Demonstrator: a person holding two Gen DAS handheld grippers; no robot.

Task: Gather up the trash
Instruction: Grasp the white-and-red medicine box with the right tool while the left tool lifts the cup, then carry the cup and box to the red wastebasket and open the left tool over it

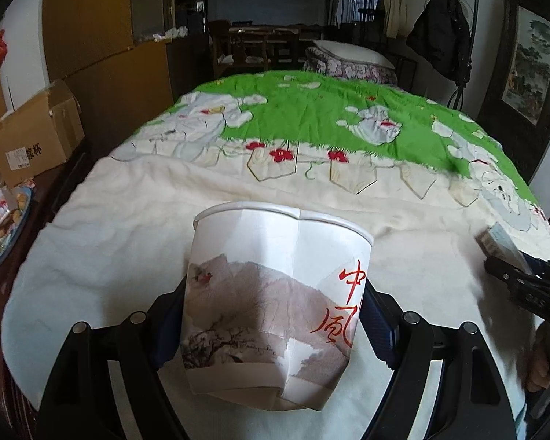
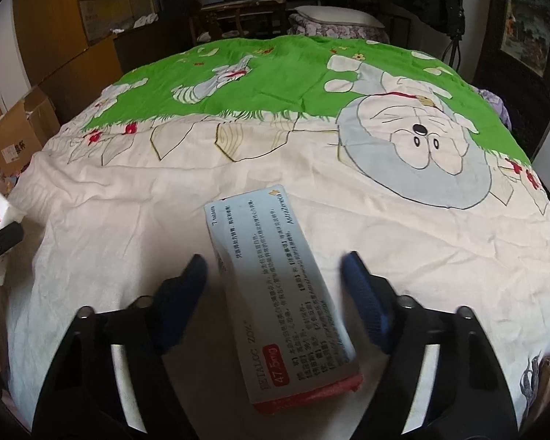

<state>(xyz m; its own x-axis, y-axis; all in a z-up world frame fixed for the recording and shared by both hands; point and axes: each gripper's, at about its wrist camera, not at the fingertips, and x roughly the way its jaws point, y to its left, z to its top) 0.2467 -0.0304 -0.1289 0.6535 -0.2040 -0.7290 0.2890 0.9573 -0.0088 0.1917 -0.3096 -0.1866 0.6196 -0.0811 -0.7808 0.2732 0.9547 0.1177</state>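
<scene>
My left gripper point(image 1: 271, 315) is shut on a crushed white paper cup point(image 1: 275, 304) printed with a mountain scene and red characters; its blue pads press the cup's sides above the bed. My right gripper point(image 2: 275, 275) is open around a pale blue medicine box point(image 2: 282, 293) with a red end. The box lies on the bedsheet between the fingers point(image 2: 363, 300), with gaps on both sides. The right gripper and the box's end point(image 1: 498, 238) also show at the right edge of the left wrist view.
A bed with a cream and green cartoon bedspread point(image 2: 238, 84) fills both views. A cardboard box point(image 1: 36, 139) and a plate of items point(image 1: 7, 220) sit at the left. A folded quilt point(image 1: 352, 58), chairs and hanging coats point(image 1: 440, 33) stand beyond the bed.
</scene>
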